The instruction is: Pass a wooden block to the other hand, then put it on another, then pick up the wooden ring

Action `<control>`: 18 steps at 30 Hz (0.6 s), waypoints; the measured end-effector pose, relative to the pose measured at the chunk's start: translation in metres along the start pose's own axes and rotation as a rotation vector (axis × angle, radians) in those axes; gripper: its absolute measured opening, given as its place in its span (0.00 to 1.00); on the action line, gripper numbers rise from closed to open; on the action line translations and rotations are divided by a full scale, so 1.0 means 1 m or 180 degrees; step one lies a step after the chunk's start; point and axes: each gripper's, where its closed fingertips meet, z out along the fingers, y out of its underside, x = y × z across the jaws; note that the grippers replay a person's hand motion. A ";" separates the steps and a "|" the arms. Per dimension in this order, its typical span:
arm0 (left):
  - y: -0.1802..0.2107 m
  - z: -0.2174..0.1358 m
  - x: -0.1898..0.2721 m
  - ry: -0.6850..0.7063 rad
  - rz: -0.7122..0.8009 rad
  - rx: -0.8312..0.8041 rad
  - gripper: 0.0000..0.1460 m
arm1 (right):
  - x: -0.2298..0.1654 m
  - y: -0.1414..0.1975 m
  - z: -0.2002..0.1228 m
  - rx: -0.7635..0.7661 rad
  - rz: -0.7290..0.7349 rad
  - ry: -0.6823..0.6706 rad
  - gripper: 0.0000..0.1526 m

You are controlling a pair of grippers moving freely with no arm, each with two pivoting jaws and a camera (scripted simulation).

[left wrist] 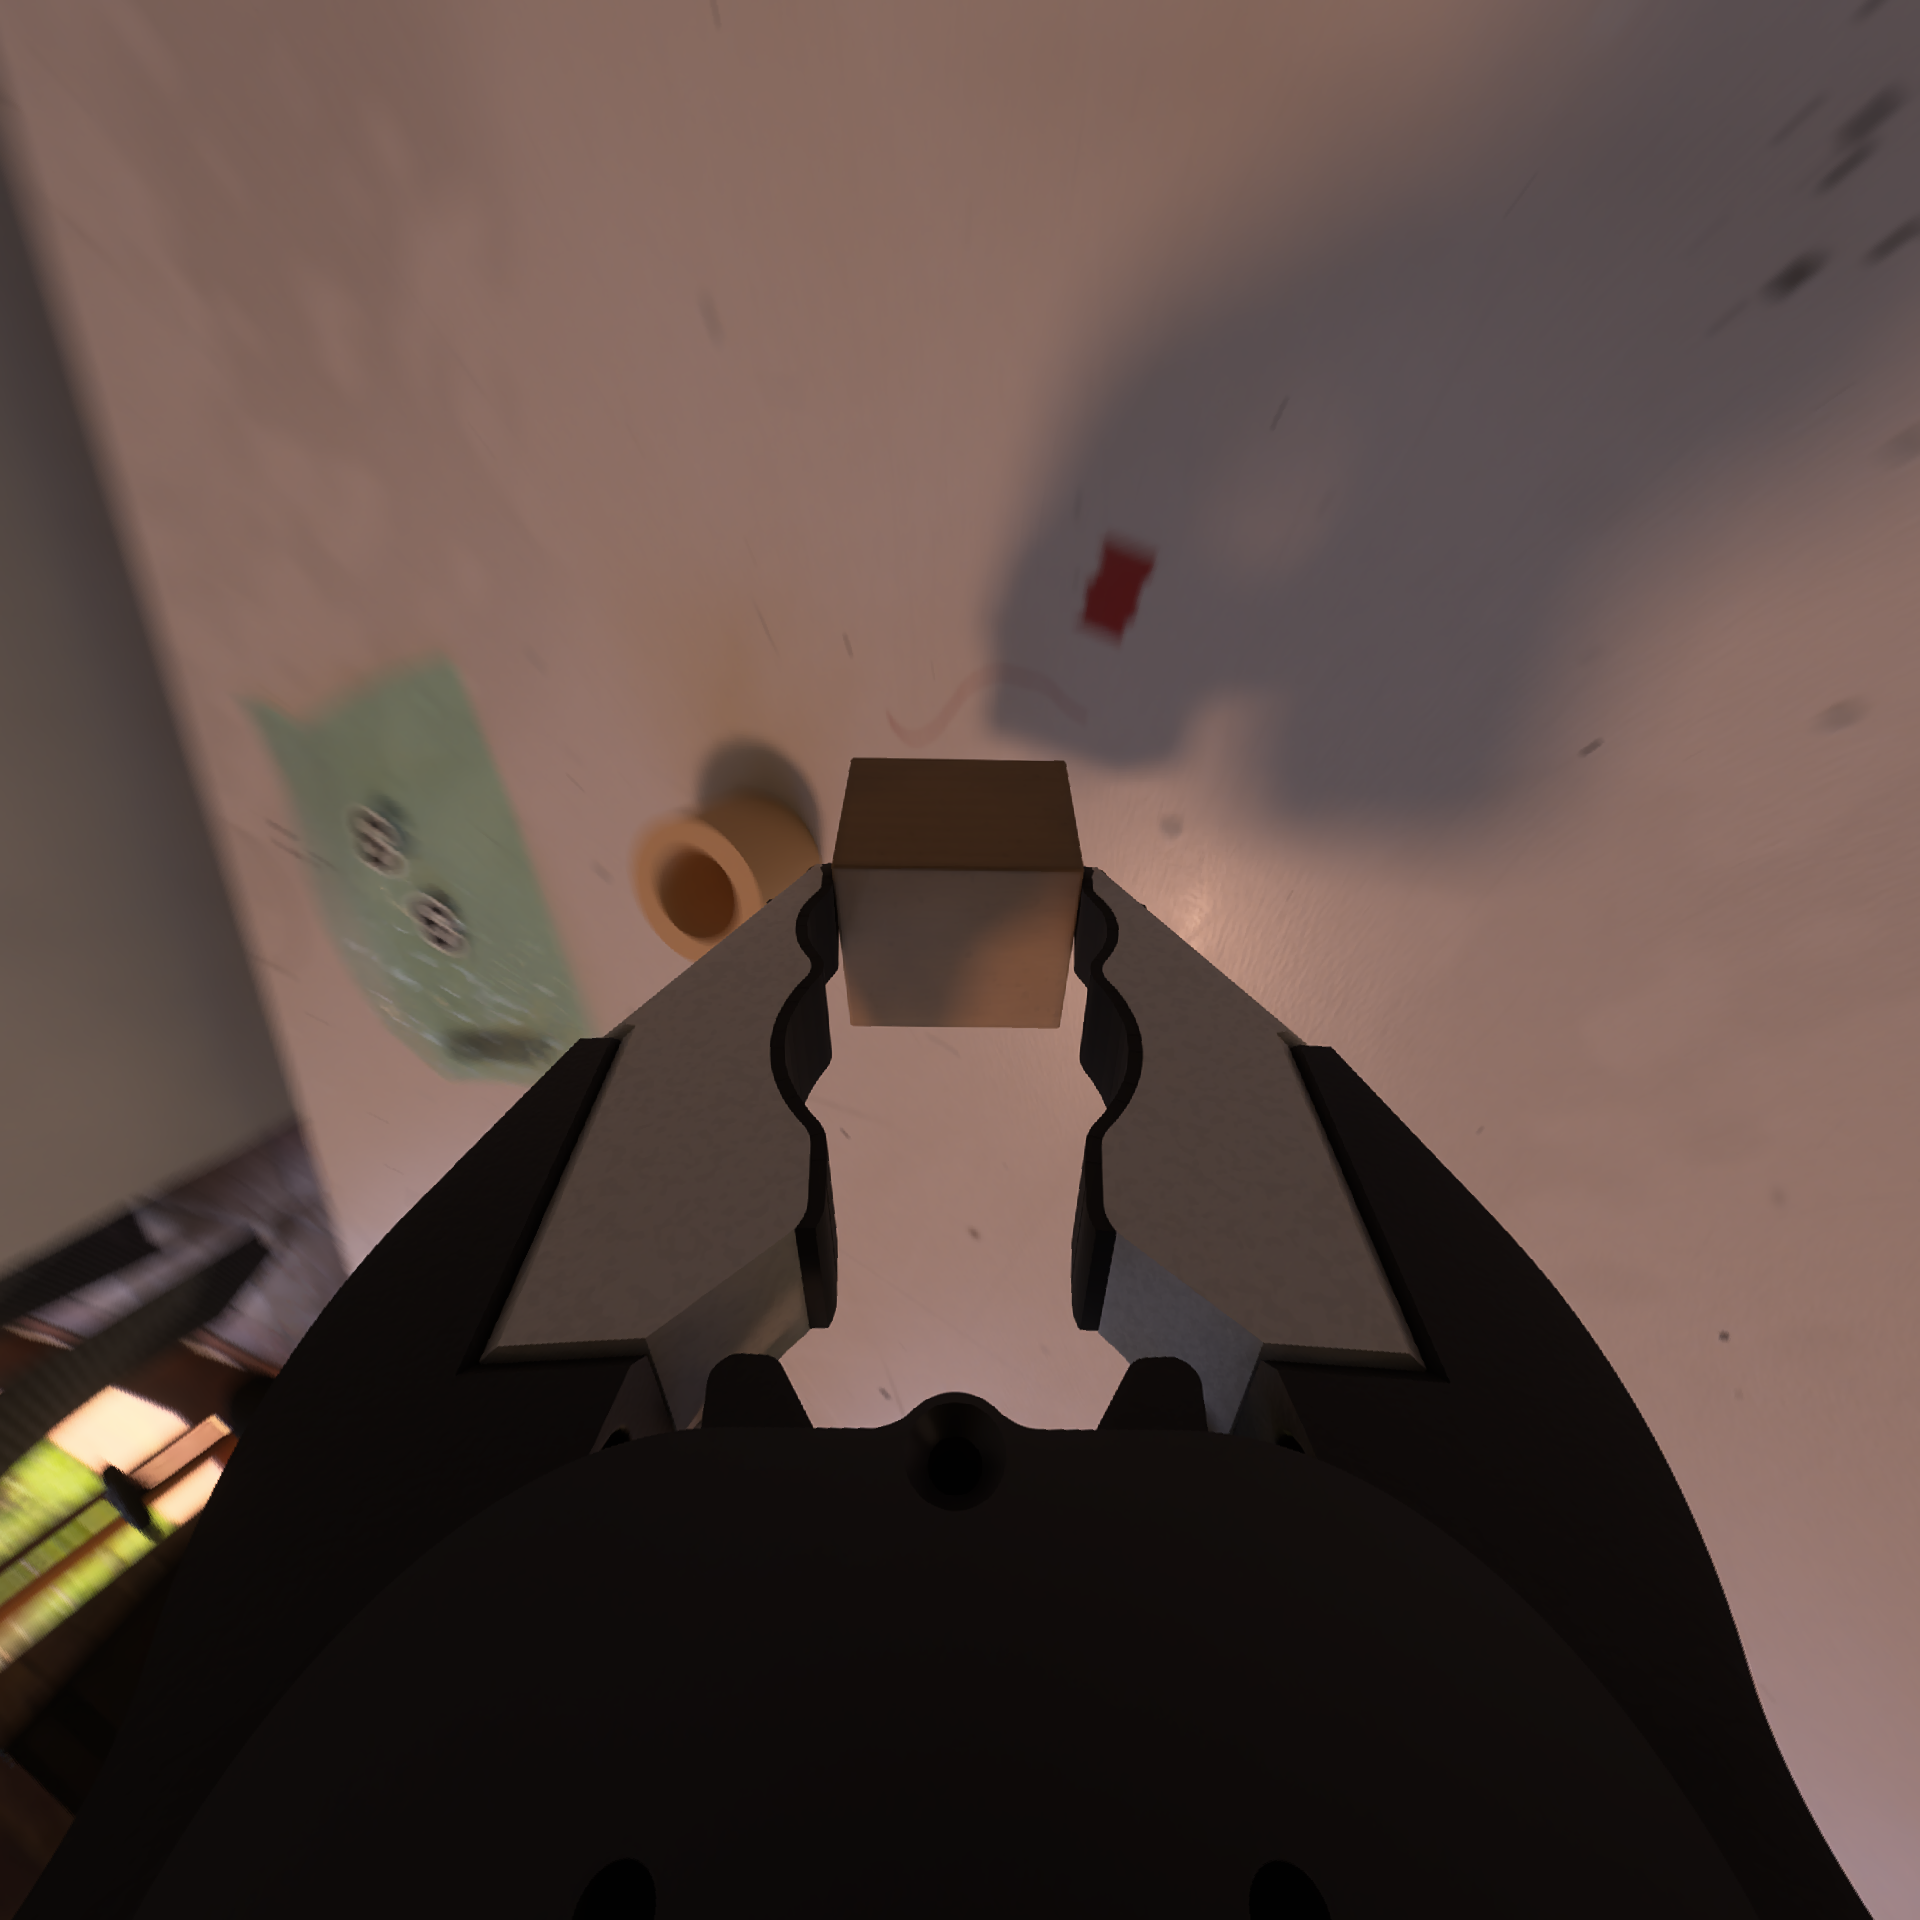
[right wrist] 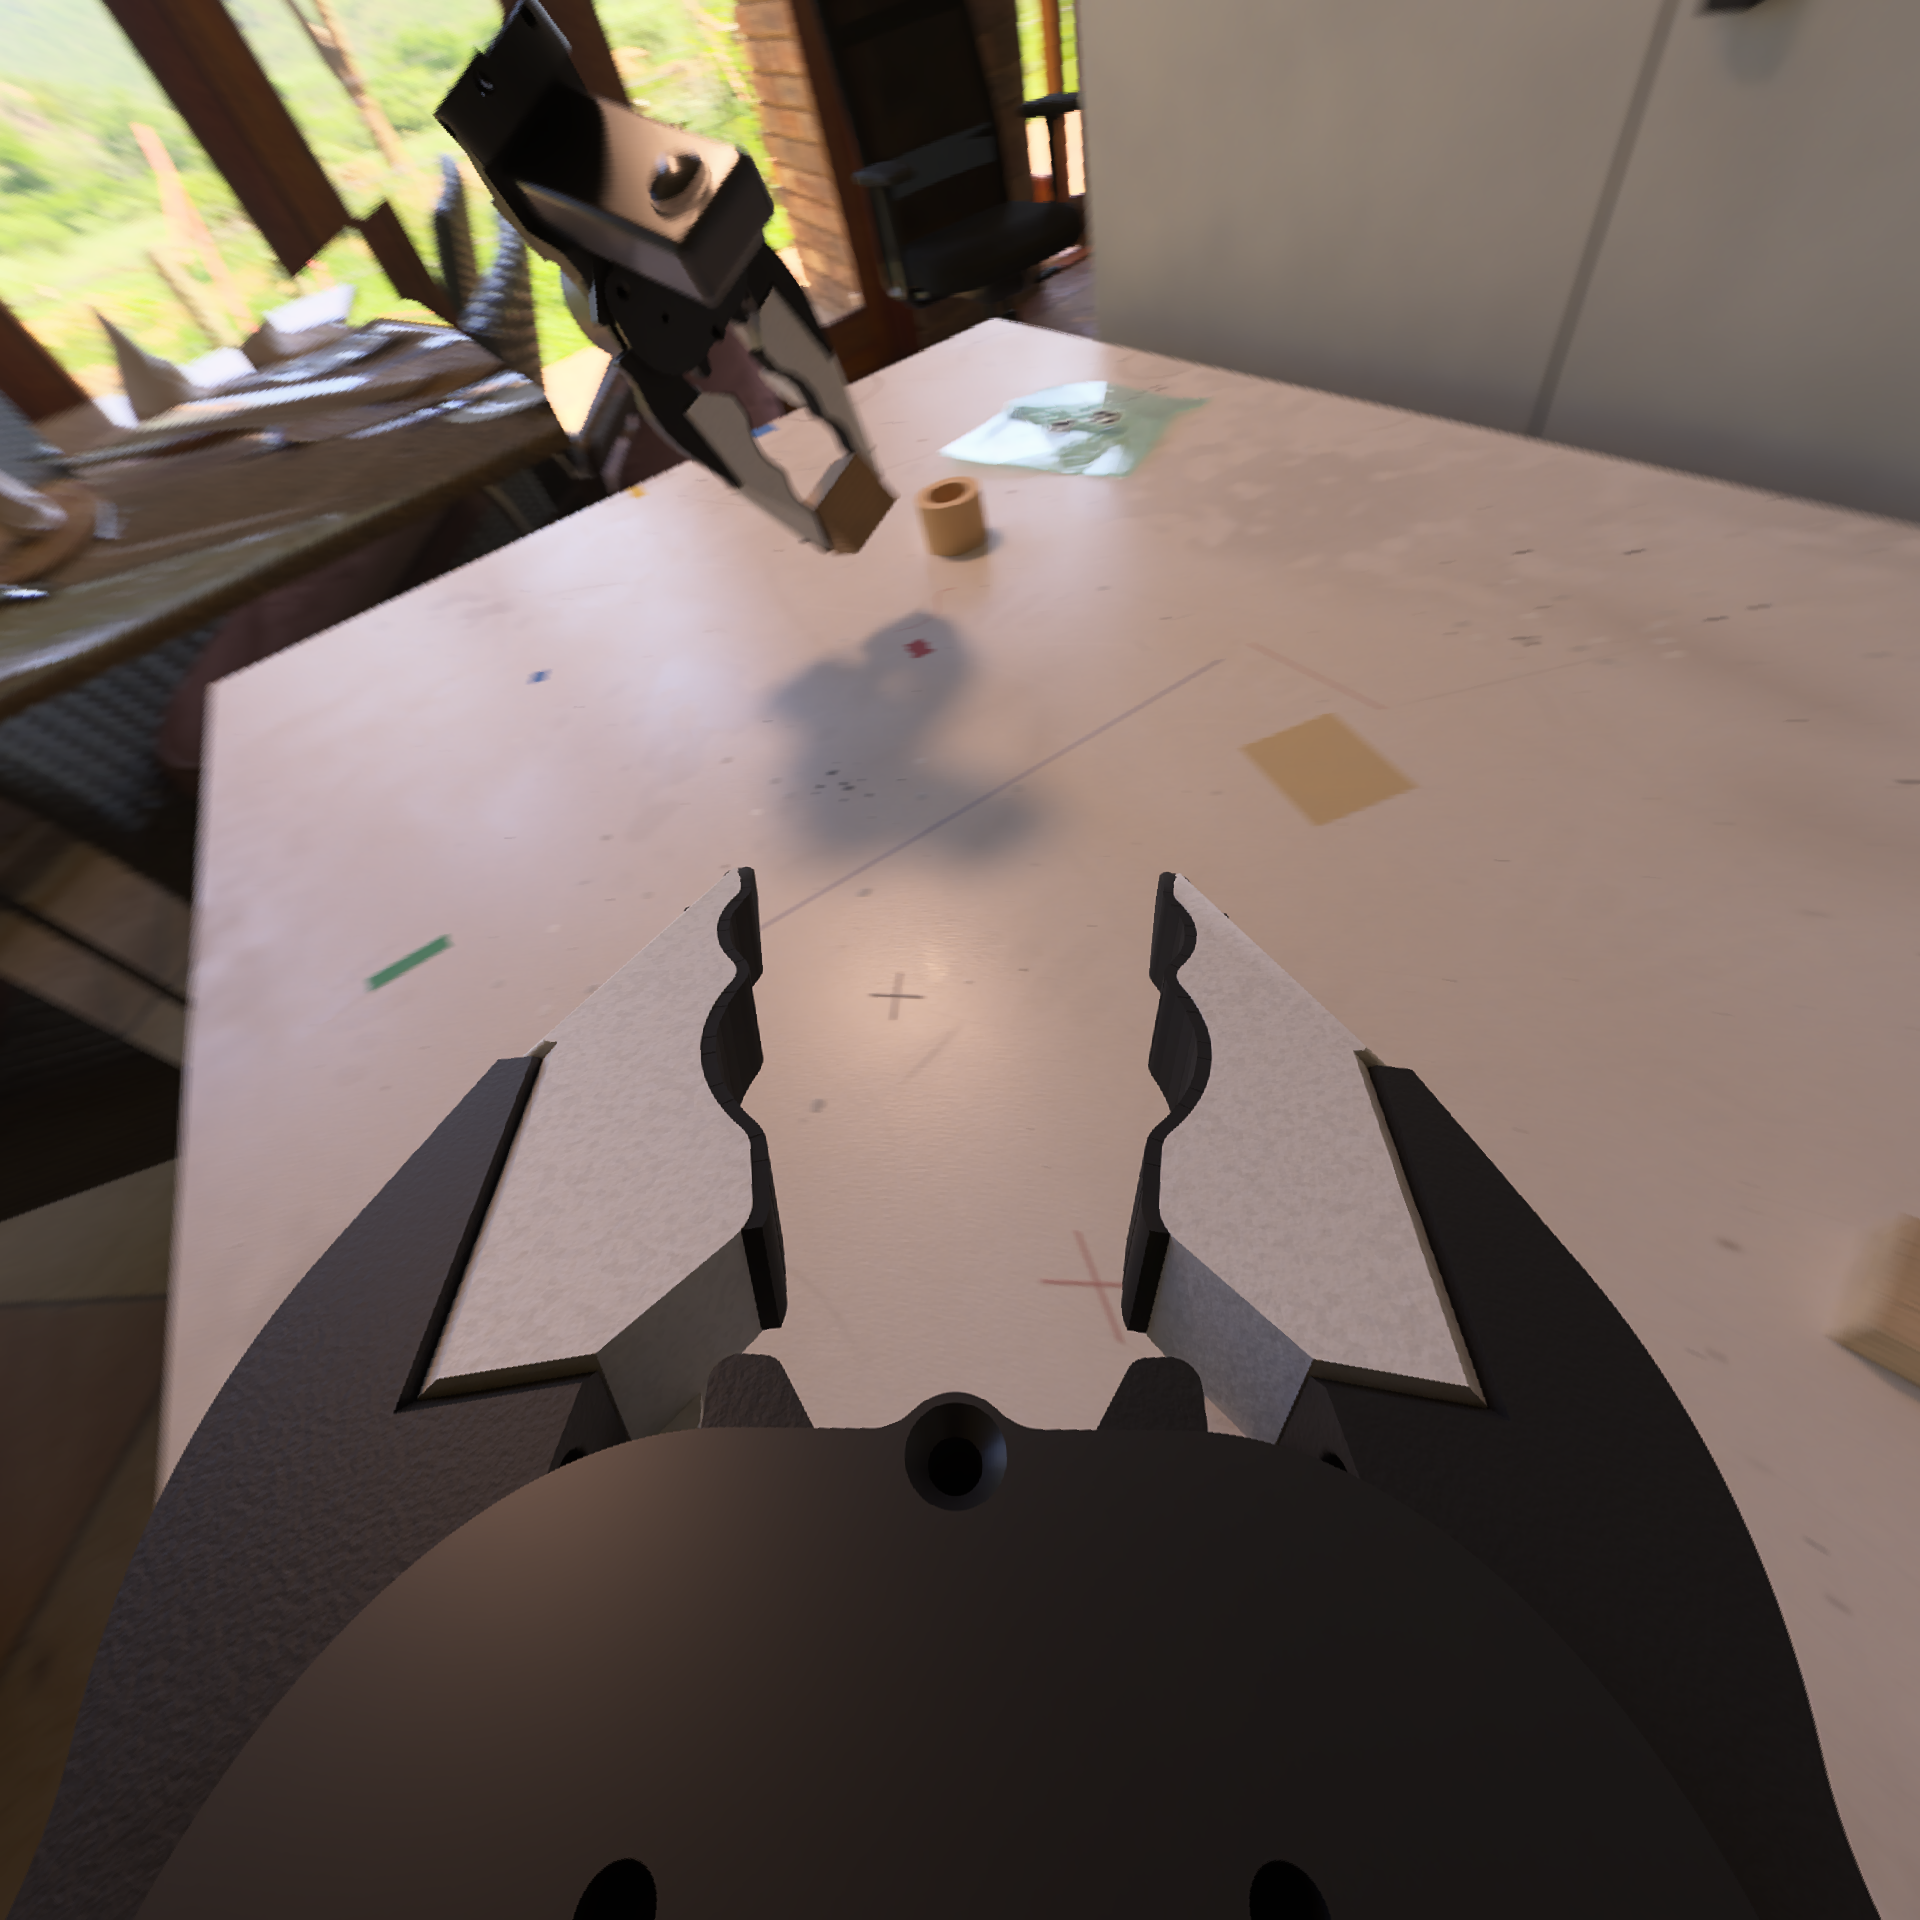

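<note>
My left gripper (left wrist: 954, 883) is shut on a wooden block (left wrist: 956, 935), held at its fingertips well above the table. In the right wrist view the left gripper (right wrist: 831, 499) hangs in the air at the far side with the block (right wrist: 857, 509) in it. The wooden ring (left wrist: 717, 873) stands on the table just left of and below the block; it also shows in the right wrist view (right wrist: 952, 516). My right gripper (right wrist: 954, 883) is open and empty, low over the near part of the table. A second wooden block (right wrist: 1886, 1314) lies at the right edge.
A pale table (right wrist: 520, 831) carries a green paper sheet (left wrist: 426, 873), also far right in the right wrist view (right wrist: 1070, 428), a yellow patch (right wrist: 1325, 769), a red mark (left wrist: 1117, 587) and a green tape strip (right wrist: 410, 961). A wooden table with clutter (right wrist: 208, 436) stands beyond the left edge.
</note>
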 end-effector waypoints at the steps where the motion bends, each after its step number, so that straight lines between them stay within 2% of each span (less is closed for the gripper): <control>1: -0.017 -0.017 0.001 -0.0156 0.0110 0.0256 0.31 | -0.006 0.002 0.005 -0.0012 0.0050 -0.0131 0.50; 4: -0.078 -0.076 0.021 -0.0640 0.0544 0.1166 0.31 | -0.031 0.007 0.022 -0.0060 0.0207 -0.0599 0.51; 9: -0.172 -0.158 0.098 -0.1157 0.1177 0.2460 0.31 | -0.077 0.008 0.051 0.0016 0.0596 -0.1366 0.53; 13: -0.224 -0.181 0.154 -0.1297 0.1392 0.3180 0.31 | -0.099 -0.003 0.060 0.0210 0.0888 -0.1685 0.57; 18: -0.257 -0.193 0.189 -0.1212 0.1281 0.3975 0.31 | -0.114 -0.021 0.045 0.0534 0.1114 -0.2082 0.56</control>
